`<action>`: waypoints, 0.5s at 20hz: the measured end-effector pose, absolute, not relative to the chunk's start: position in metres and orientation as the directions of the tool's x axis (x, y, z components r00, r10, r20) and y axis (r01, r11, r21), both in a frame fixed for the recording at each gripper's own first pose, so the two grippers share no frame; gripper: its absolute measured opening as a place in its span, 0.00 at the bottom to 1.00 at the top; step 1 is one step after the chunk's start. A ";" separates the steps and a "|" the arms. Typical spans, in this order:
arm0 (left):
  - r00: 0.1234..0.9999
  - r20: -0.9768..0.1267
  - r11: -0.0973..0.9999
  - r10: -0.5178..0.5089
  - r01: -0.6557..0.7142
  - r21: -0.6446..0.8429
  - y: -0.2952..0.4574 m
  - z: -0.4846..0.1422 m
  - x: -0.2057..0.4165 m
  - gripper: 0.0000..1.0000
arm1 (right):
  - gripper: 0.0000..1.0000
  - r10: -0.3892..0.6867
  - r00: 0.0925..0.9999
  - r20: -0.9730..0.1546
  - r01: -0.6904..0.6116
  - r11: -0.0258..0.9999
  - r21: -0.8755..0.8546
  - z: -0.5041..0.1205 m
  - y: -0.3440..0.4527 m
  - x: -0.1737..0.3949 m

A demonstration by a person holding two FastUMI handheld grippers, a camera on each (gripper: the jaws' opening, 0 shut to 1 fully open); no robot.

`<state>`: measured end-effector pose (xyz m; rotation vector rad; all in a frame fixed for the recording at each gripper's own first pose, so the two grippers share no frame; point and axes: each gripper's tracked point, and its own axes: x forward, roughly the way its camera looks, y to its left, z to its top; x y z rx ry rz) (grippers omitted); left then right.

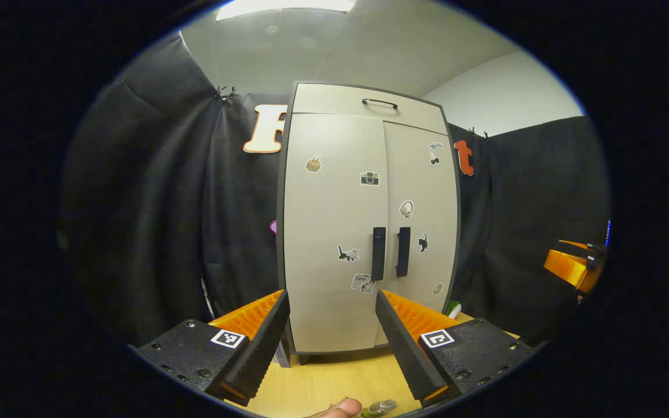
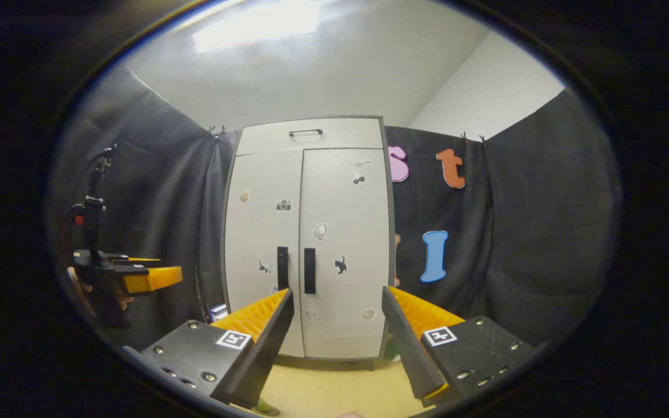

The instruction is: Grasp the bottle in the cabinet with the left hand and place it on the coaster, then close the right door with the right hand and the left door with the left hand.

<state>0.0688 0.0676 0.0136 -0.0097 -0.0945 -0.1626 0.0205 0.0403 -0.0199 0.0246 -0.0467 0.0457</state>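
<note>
With both cabinet doors lying flush and their two dark handles side by side, I judge the closing steps done, so the task looks at or near its end. In the left gripper view, the cabinet [image 1: 369, 220] stands dead ahead at twelve o'clock on a pale wooden table [image 1: 334, 377], its left door [image 1: 334, 232] and right door [image 1: 421, 220] meeting at the middle. My left gripper [image 1: 331, 337] has its fingers spread wide, grasping nothing. At about six o'clock, right at the lower edge, I see what appears to be the top of the bottle [image 1: 381, 407] beside a fingertip; whether it rests on the coaster I cannot tell, since that part is cut off. In the right gripper view, my right gripper [image 2: 337, 342] is likewise released, fingers apart, facing the cabinet. The other gripper [image 2: 137, 277] hangs at nine o'clock, held off to the side.
</note>
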 end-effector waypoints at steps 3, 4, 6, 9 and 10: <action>0.977 0.101 0.983 -0.185 0.185 0.008 0.063 0.012 0.070 0.94 | 0.89 0.022 0.999 0.049 -0.022 1.000 0.002 -0.018 0.040 0.020; 0.976 0.102 0.981 -0.195 0.194 0.012 0.063 0.011 0.071 0.94 | 0.89 0.022 0.999 0.048 -0.022 1.000 -0.003 -0.018 0.043 0.020; 0.972 0.103 0.977 -0.212 0.211 0.018 0.063 0.008 0.071 0.94 | 0.89 0.007 0.999 0.048 -0.008 1.000 0.009 -0.020 0.049 0.018; 0.967 0.115 0.974 -0.226 0.226 0.011 0.069 0.005 0.073 0.94 | 0.92 -0.015 0.999 0.043 0.013 0.999 0.033 -0.024 0.055 0.018; 0.969 0.104 0.974 -0.226 0.226 0.008 0.071 0.001 0.073 0.94 | 0.92 -0.025 0.999 0.041 0.024 0.999 0.023 -0.025 0.057 0.018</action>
